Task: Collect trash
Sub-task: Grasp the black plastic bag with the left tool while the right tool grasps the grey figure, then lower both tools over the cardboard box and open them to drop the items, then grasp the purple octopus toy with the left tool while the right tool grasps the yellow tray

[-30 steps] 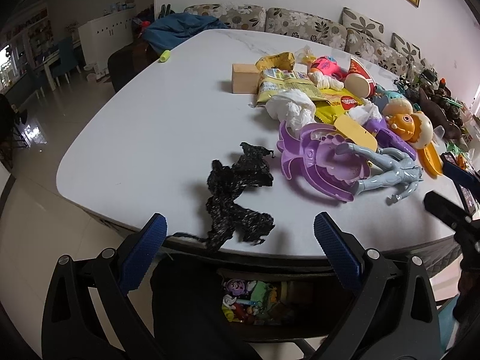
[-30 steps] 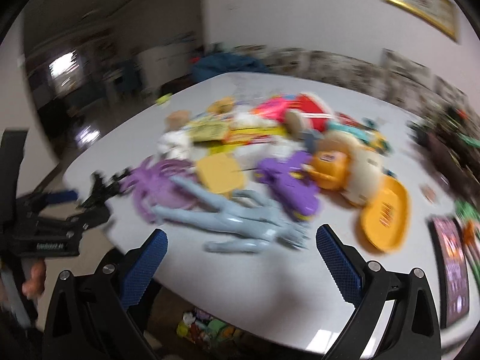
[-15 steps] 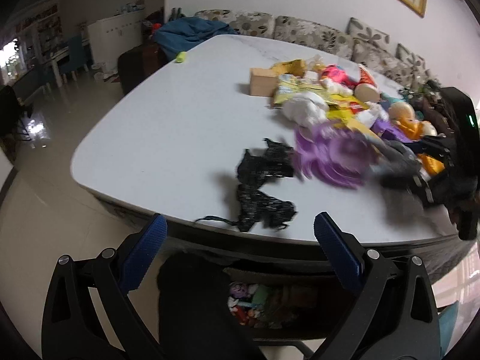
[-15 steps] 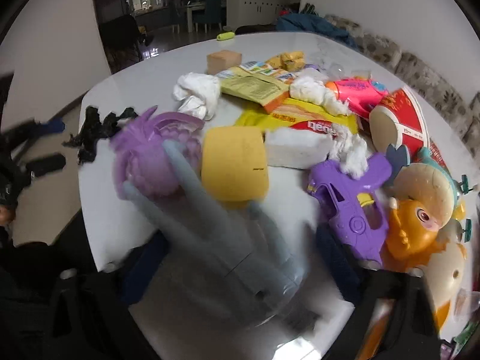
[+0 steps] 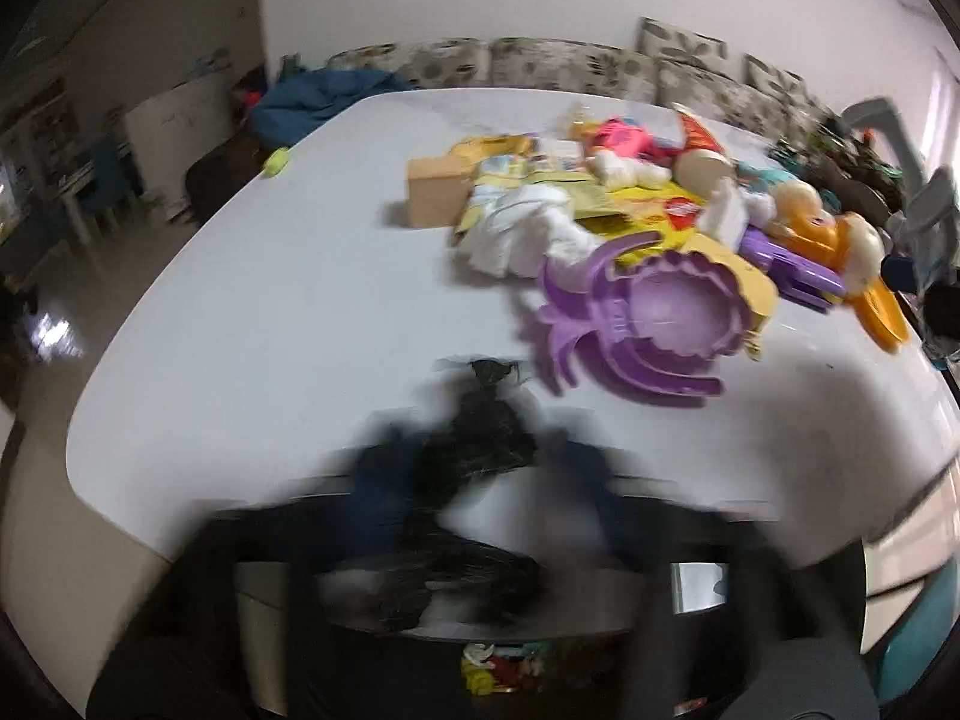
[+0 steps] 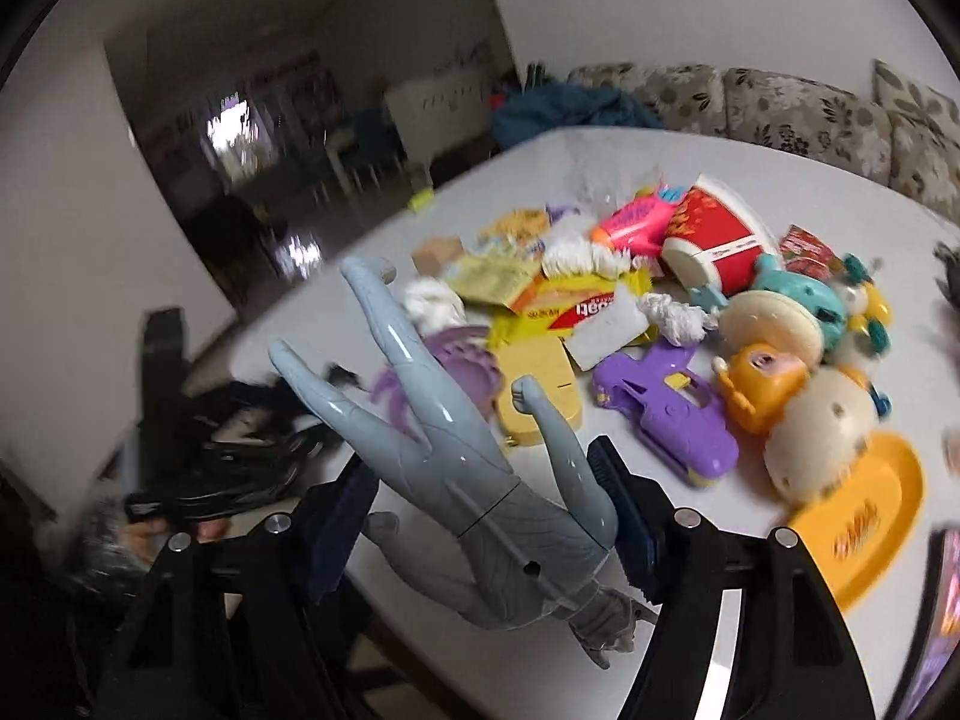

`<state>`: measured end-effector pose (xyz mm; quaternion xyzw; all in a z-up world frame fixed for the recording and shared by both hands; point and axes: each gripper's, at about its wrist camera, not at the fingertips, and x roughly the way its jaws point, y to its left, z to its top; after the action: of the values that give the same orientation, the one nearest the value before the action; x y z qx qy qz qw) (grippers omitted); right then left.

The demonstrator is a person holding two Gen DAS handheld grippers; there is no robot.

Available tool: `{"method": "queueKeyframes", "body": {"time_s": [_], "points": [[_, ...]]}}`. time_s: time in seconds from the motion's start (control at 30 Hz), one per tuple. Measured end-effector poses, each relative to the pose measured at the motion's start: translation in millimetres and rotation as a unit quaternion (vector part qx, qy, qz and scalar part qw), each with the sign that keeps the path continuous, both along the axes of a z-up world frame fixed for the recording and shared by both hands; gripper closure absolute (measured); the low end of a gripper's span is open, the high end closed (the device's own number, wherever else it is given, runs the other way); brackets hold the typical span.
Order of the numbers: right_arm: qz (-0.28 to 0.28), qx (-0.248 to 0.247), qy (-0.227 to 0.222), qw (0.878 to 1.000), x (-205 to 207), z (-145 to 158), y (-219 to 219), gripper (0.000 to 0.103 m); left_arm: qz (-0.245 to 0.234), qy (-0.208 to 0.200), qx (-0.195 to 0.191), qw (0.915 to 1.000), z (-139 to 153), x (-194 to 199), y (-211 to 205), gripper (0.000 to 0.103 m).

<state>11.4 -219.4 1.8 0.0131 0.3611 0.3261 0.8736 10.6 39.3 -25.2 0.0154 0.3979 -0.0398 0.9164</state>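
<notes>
Gripping a grey plastic action figure across its torso, the right gripper holds it lifted above the white oval table. At the near table edge, the motion-blurred left gripper has its jaws closed on a crumpled black plastic bag, beside a purple plastic octopus-shaped toy.

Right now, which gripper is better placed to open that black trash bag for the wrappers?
Left. The left gripper has shut on the black bag at the table edge, while the right gripper is occupied, clamped on the grey figure.
</notes>
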Motion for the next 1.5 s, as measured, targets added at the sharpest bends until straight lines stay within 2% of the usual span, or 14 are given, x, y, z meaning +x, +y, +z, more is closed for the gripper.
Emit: {"method": "queueKeyframes", "body": {"time_s": [0.07, 0.27, 0.37, 0.5, 0.6, 0.67, 0.73, 0.8, 0.83, 0.93, 1.1, 1.2, 1.33, 1.5], "points": [[-0.021, 0.025, 0.006, 0.999, -12, -1, -12, 0.033, -0.017, -0.009, -0.029, 0.9994, 14, -10, 1, 0.097], [-0.057, 0.060, 0.005, 0.997, -40, 4, -29, 0.033, -0.084, -0.101, -0.049, 0.9901, 76, -74, -12, 0.097], [-0.040, 0.072, 0.011, 0.997, -61, 7, -34, 0.033, -0.130, -0.110, -0.039, 0.9846, 88, -101, -28, 0.097], [-0.013, 0.047, 0.053, 0.997, -106, -17, -22, 0.033, -0.186, -0.043, -0.007, 0.9815, 46, -134, -41, 0.097], [-0.011, 0.020, 0.115, 0.993, -118, -69, -11, 0.033, -0.208, 0.017, 0.007, 0.9779, -3, -140, -45, 0.096], [-0.018, -0.004, 0.149, 0.989, -111, -111, -3, 0.032, -0.211, 0.057, 0.012, 0.9757, -42, -130, -45, 0.078], [-0.020, -0.052, 0.182, 0.982, -100, -158, 7, 0.027, -0.202, 0.093, 0.015, 0.9750, -76, -116, -45, 0.011], [-0.029, -0.122, 0.208, 0.970, -92, -201, 15, 0.024, -0.198, 0.116, 0.021, 0.9730, -107, -106, -44, 0.010], [-0.034, -0.149, 0.207, 0.966, -93, -213, 15, 0.031, -0.193, 0.136, 0.033, 0.9712, -120, -101, -44, 0.010], [-0.029, -0.130, 0.187, 0.973, -103, -193, 6, 0.033, -0.185, 0.151, 0.044, 0.9701, -128, -103, -35, 0.010], [-0.101, -0.013, 0.054, 0.993, -103, -68, -44, 0.015, -0.180, 0.088, -0.009, 0.9796, -63, -112, -19, 0.010], [-0.217, -0.005, -0.005, 0.976, -66, -25, -83, 0.004, -0.165, 0.029, -0.037, 0.9853, -13, -102, -17, 0.009], [-0.336, -0.027, 0.022, 0.941, 5, -25, -114, 0.004, -0.123, -0.037, -0.072, 0.9890, 34, -81, -17, 0.009], [-0.351, -0.089, 0.055, 0.931, 57, -50, -99, 0.006, -0.070, -0.048, -0.042, 0.9955, 42, -48, -19, 0.009]]}}
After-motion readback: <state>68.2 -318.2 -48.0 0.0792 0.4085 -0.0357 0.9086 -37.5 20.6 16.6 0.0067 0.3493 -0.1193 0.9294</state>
